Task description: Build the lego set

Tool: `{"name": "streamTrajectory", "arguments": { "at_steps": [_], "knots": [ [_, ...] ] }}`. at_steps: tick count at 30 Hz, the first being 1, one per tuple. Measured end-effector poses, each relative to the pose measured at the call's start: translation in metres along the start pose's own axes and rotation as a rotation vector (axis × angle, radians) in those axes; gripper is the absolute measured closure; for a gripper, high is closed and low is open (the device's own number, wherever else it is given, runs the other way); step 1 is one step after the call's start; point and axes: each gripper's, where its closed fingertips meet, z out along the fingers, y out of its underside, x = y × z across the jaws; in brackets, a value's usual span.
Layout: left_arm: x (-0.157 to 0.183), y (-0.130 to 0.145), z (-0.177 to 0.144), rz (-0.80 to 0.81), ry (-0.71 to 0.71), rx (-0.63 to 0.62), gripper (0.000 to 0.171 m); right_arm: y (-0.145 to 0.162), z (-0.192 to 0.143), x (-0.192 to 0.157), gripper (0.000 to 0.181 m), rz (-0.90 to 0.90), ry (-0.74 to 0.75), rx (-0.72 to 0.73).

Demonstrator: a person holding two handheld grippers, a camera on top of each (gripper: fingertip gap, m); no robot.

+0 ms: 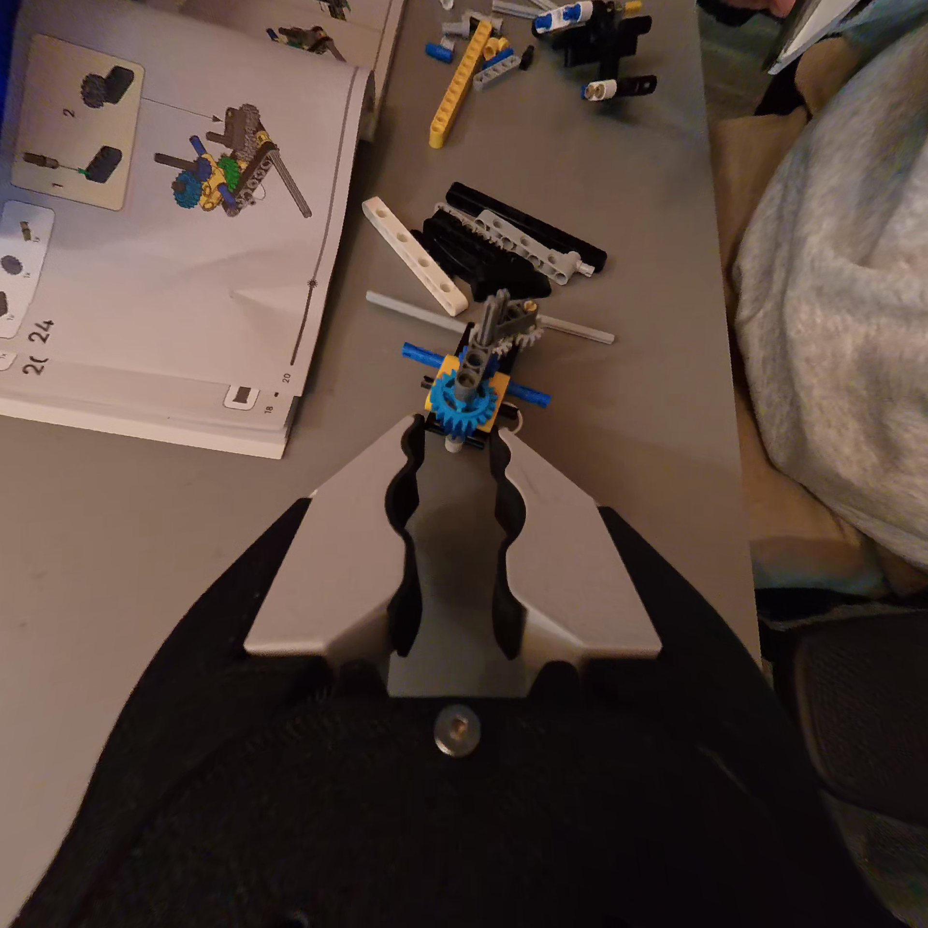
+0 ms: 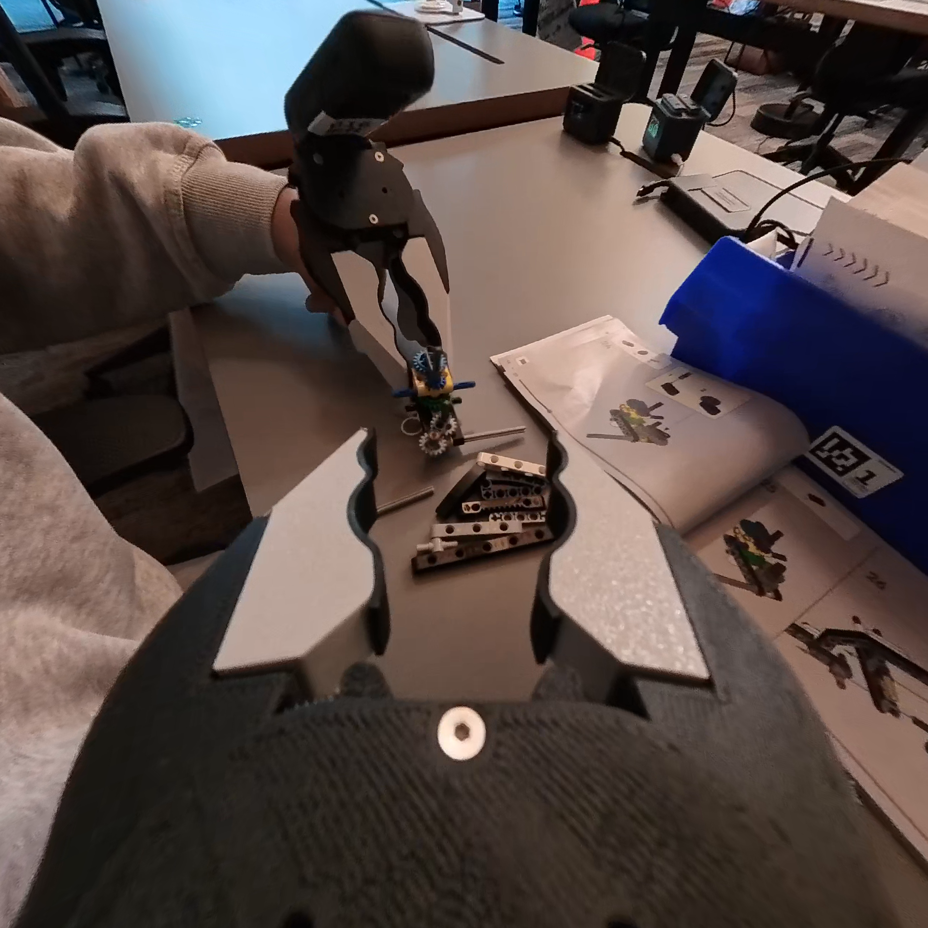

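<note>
A small lego assembly (image 1: 464,386) with a blue gear, yellow block, blue axle and grey gears rests on the grey table. My left gripper (image 1: 457,432) is shut on its near end. In the right wrist view the left gripper (image 2: 429,346) comes down from the upper left onto the same assembly (image 2: 434,401). My right gripper (image 2: 459,442) is open and empty, hovering over a pile of black, grey and white beams (image 2: 492,512). That pile (image 1: 492,246) lies just beyond the assembly in the left wrist view. A long grey axle (image 1: 412,311) lies between them.
An open instruction booklet (image 1: 176,226) lies left of the assembly; it also shows at right (image 2: 653,427), beside a blue bin (image 2: 803,341). More loose parts, with a yellow beam (image 1: 459,83), lie farther along the table. A person's grey sleeve (image 2: 100,226) crosses the table edge. The gap from one gripper's tips to the other's is roughly 15 cm.
</note>
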Motion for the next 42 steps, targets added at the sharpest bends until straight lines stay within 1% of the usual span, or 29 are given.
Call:
{"name": "streamTrajectory", "arguments": {
  "at_steps": [5,9,13,16,20,25,27,31,34,36,37,40,42],
  "knots": [
    [-0.002,-0.006,-0.010,-0.029,-0.027,0.074,0.149,-0.001,-0.002,-0.001,0.114,0.013,-0.008,0.014],
    [0.005,0.006,-0.013,-0.050,-0.034,0.035,0.148,-0.001,0.002,-0.008,0.110,0.063,-0.057,0.014],
    [0.020,0.019,-0.016,-0.077,-0.020,0.002,0.148,0.006,0.015,-0.026,0.106,0.099,-0.135,-0.024],
    [0.026,0.023,-0.018,-0.063,-0.032,-0.002,0.148,0.015,0.032,-0.037,0.102,0.064,-0.169,-0.083],
    [0.029,0.025,-0.018,-0.045,-0.031,-0.012,0.148,0.031,0.060,-0.049,0.094,0.002,-0.206,-0.204],
    [0.031,0.025,-0.017,-0.020,-0.017,-0.018,0.148,0.054,0.092,-0.041,0.073,-0.112,-0.158,-0.349],
    [0.032,0.026,-0.017,-0.011,-0.019,-0.019,0.149,0.061,0.098,-0.040,0.070,-0.149,-0.158,-0.399],
    [0.033,0.026,-0.017,0.007,-0.023,-0.022,0.149,0.062,0.105,-0.046,0.077,-0.183,-0.196,-0.405],
    [0.034,0.026,-0.017,0.021,-0.030,-0.025,0.149,0.063,0.103,-0.047,0.085,-0.191,-0.230,-0.418],
    [0.033,0.027,-0.016,0.026,-0.039,-0.026,0.149,0.065,0.098,-0.048,0.099,-0.194,-0.265,-0.433],
    [0.033,0.027,-0.016,0.028,-0.040,-0.026,0.149,0.065,0.095,-0.049,0.102,-0.181,-0.287,-0.437],
    [0.033,0.027,-0.016,0.030,-0.042,-0.027,0.149,0.062,0.092,-0.048,0.109,-0.141,-0.315,-0.422],
    [0.033,0.027,-0.016,0.030,-0.041,-0.027,0.149,0.059,0.092,-0.043,0.108,-0.137,-0.304,-0.408]
  ]
}}
